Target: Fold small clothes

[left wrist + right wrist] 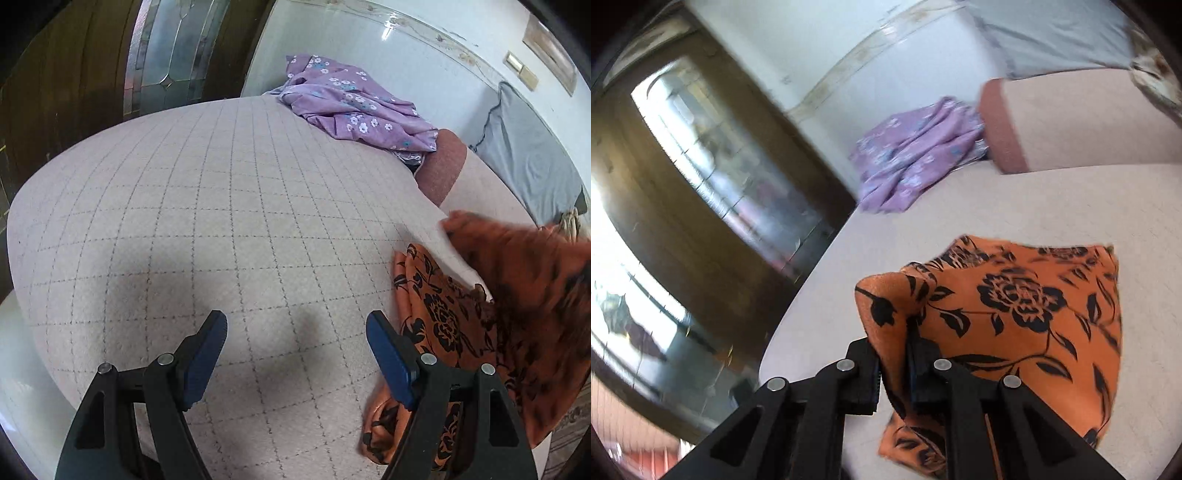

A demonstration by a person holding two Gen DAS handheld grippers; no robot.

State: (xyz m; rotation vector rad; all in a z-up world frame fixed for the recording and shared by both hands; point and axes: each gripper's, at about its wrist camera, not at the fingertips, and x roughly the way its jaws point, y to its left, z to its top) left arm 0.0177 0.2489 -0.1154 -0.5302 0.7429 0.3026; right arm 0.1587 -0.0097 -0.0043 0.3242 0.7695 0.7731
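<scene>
An orange cloth with black flowers (1015, 306) lies on the checked pale bed cover (221, 221). My right gripper (894, 354) is shut on a raised fold of its near left edge and holds it up. In the left wrist view the same cloth (443, 317) sits at the right, part of it lifted and blurred. My left gripper (295, 354) is open and empty, hovering over bare cover just left of the cloth.
A crumpled purple floral garment (351, 99) lies at the far side of the bed, also in the right wrist view (916, 155). A pink-edged pillow (443, 166) and a grey pillow (528, 155) lie beyond. A dark wooden door (74, 74) stands left.
</scene>
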